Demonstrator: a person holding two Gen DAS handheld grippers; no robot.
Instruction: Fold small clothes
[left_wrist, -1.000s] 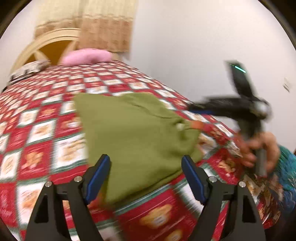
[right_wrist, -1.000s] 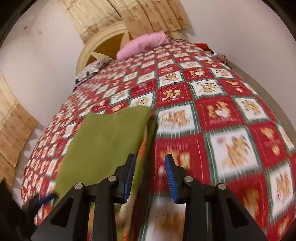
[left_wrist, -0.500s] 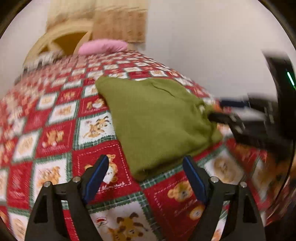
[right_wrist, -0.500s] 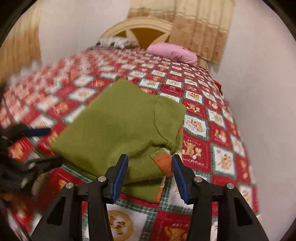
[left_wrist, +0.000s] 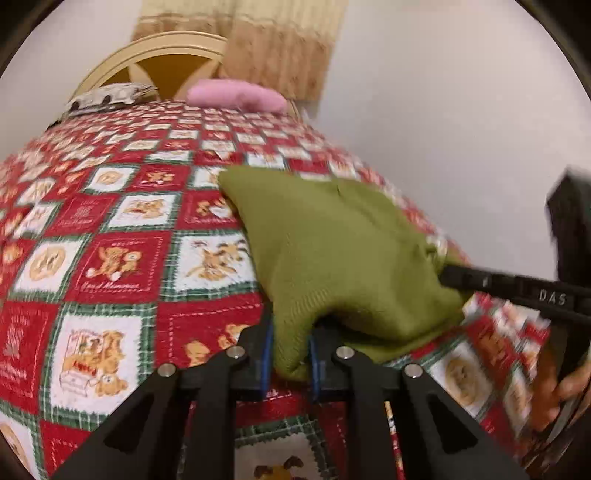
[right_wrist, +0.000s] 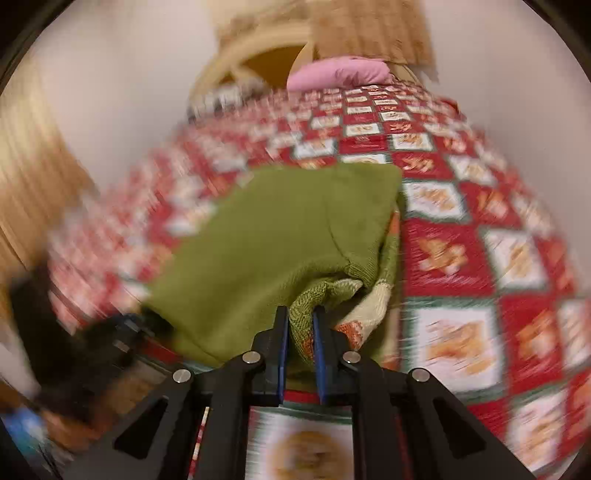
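Sweater (left_wrist: 332, 251) corner between fingers (left_wrist: 266, 354) (pinched)

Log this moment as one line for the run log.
step: fold grasp | left gripper: shut on green sweater corner | right gripper: shut on sweater's other near corner | surface: bedspread

Bed fills most of both views, covered by a red, white and green patchwork quilt (left_wrist: 122, 258) printed with teddy-bear squares; arched cream headboard (left_wrist: 155, 48) with amber panels at the far end; pink pillow (left_wrist: 236, 98) against it, a patterned black-and-white pillow (left_wrist: 107, 96) beside that; beige curtain (left_wrist: 277, 44) hangs behind the headboard; plain white wall (left_wrist: 443, 110) runs along one side of the bed; right wrist view motion-blurred, a second tan curtain (right_wrist: 33, 184) at its left edge; lighting warm, indoor.
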